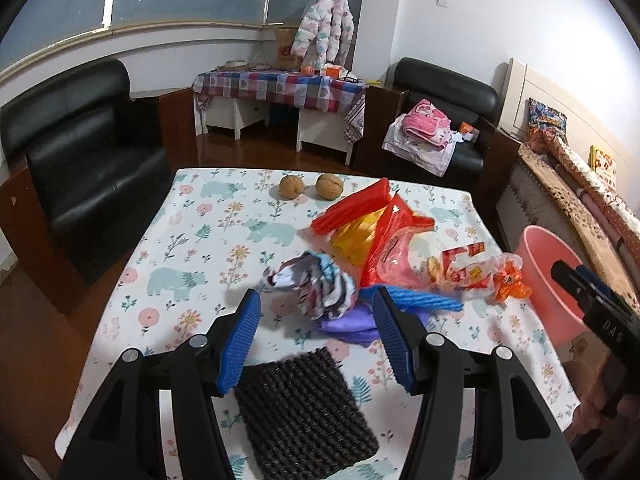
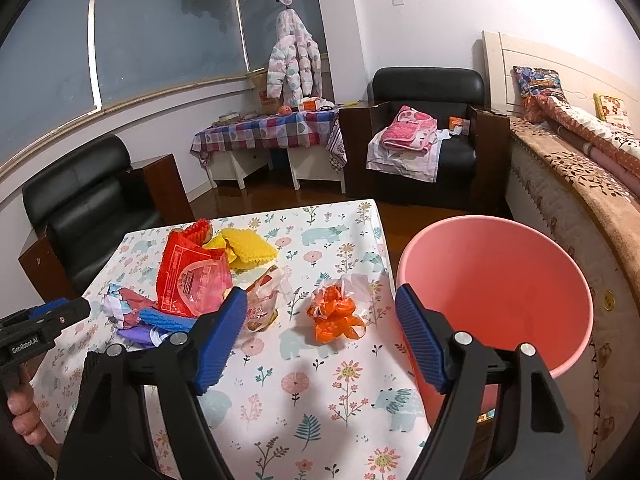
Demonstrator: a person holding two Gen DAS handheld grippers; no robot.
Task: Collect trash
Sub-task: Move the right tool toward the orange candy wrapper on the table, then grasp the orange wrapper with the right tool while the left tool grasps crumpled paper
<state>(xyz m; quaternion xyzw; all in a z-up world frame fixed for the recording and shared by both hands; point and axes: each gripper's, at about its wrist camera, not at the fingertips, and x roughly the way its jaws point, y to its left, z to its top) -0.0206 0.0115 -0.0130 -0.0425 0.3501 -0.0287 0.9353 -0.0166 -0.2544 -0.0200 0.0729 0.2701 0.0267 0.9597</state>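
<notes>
Trash lies scattered on the floral tablecloth [image 1: 208,240]. My left gripper [image 1: 316,300] is open, its blue pads on either side of a crumpled printed paper ball [image 1: 320,276] without touching it. Behind the ball lie a purple scrap [image 1: 348,326], a blue corrugated strip [image 1: 424,300], a red bag [image 1: 392,248] and a clear wrapper with red print [image 1: 464,268]. My right gripper [image 2: 320,300] is open wide above a crumpled orange wrapper [image 2: 336,316], with nothing in it. The pink bin [image 2: 496,288] stands just right of the table, beside the right finger.
Two walnuts [image 1: 291,188] sit at the table's far edge. A yellow corrugated sheet [image 2: 248,252] and a red corrugated strip [image 1: 352,208] lie by the red bag. A dark woven mat [image 1: 304,408] lies under my left gripper. Black armchairs [image 1: 80,152] and a bed [image 2: 580,184] surround the table.
</notes>
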